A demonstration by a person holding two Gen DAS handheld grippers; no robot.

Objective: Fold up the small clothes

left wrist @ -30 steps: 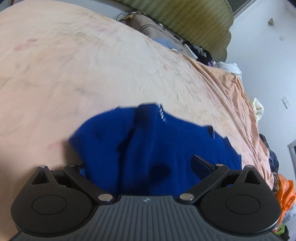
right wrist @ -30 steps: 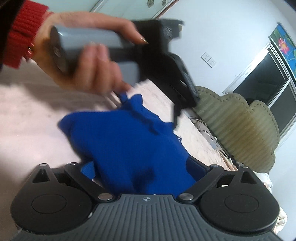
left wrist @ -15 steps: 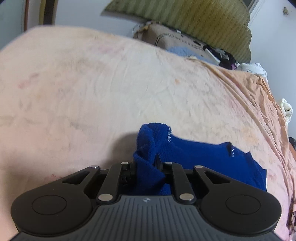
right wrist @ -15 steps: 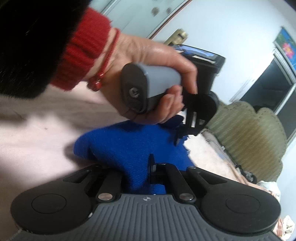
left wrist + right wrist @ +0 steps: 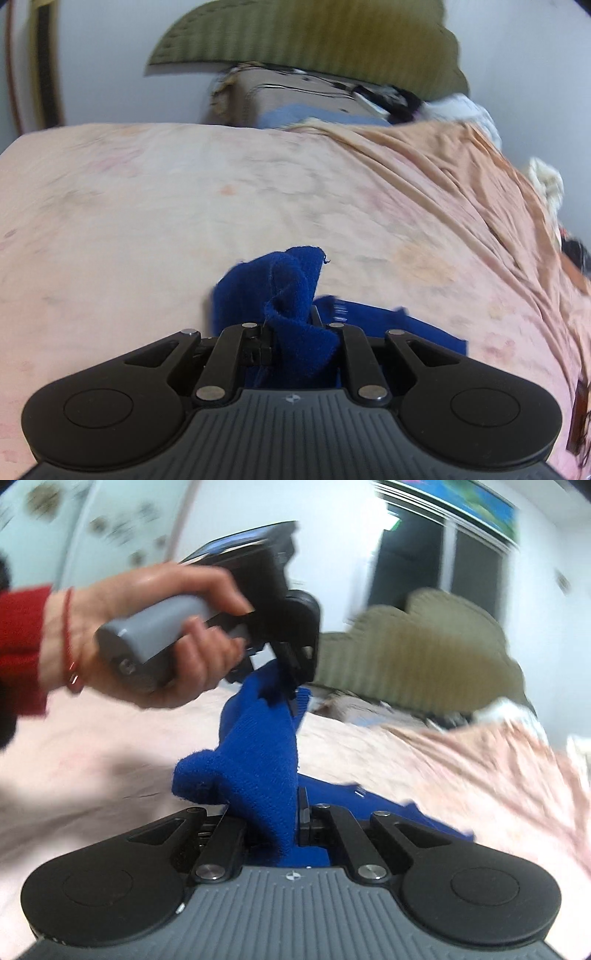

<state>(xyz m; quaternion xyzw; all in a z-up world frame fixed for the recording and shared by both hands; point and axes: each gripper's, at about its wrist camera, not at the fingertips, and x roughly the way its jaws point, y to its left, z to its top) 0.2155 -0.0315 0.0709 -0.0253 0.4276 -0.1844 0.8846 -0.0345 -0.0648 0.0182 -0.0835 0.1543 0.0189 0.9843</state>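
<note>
The person's hand [image 5: 159,642] is angling the left claw [image 5: 291,686] downward, both claws pinching the blue garment [image 5: 258,760] above the bed [image 5: 184,206]; the right claw [image 5: 295,808] is gripping too, pads hidden by cloth.

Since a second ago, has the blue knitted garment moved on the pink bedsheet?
Yes. The blue knitted garment lay spread flat; now both hand-held grippers have bunched it and lifted its near edge up off the pink bedsheet.

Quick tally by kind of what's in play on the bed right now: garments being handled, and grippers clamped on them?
Blue knit garment: 1
Grippers shut on it: 2, left gripper and right gripper
Total: 3
</note>
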